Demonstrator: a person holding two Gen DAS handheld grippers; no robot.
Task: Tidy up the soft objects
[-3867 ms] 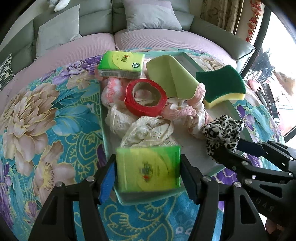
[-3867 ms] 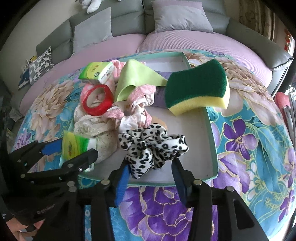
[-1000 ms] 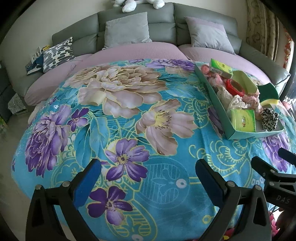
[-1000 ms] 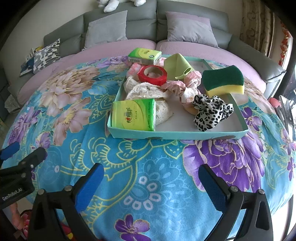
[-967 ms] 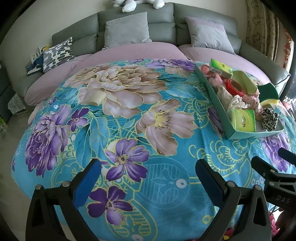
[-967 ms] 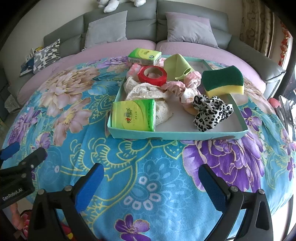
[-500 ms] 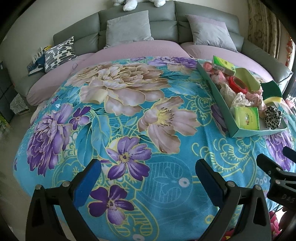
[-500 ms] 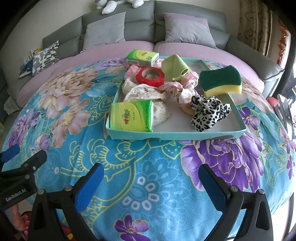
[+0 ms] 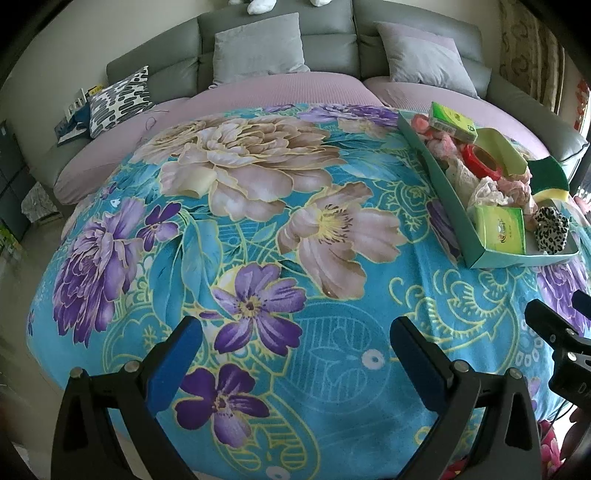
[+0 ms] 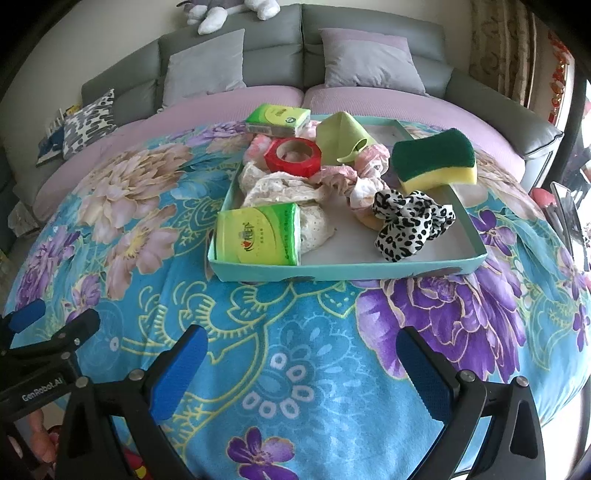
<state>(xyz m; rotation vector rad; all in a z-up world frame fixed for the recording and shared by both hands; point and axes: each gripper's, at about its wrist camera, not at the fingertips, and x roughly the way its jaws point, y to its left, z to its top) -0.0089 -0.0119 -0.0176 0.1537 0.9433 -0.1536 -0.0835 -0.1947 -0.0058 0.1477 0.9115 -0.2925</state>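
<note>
A grey sofa [image 10: 280, 33] is backing the room, and a floral blanket [image 9: 258, 221] is covering the lilac bed in front of it. A teal tray [image 10: 347, 267] is sitting on the blanket (tissue pack [image 10: 258, 232], sponge [image 10: 434, 158] and leopard scrunchie [image 10: 410, 221] inside). The left gripper [image 9: 295, 354] and right gripper [image 10: 303, 365] are hovering near the blanket's front edge, fingers spread wide, holding nothing.

A few seconds earlier the left gripper [image 9: 295, 358] was clamped on the near green tissue pack [image 10: 258, 233] at the tray's [image 10: 347, 267] front left corner, and the right gripper [image 10: 301, 363] was closed around the leopard-print scrunchie [image 10: 412, 223]. Now both items lie released in the tray, the pack in that corner and the scrunchie near the front right. Both grippers have drawn back over the floral blanket [image 9: 236, 229], well apart from the tray, with their fingers spread wide and holding nothing.
</note>
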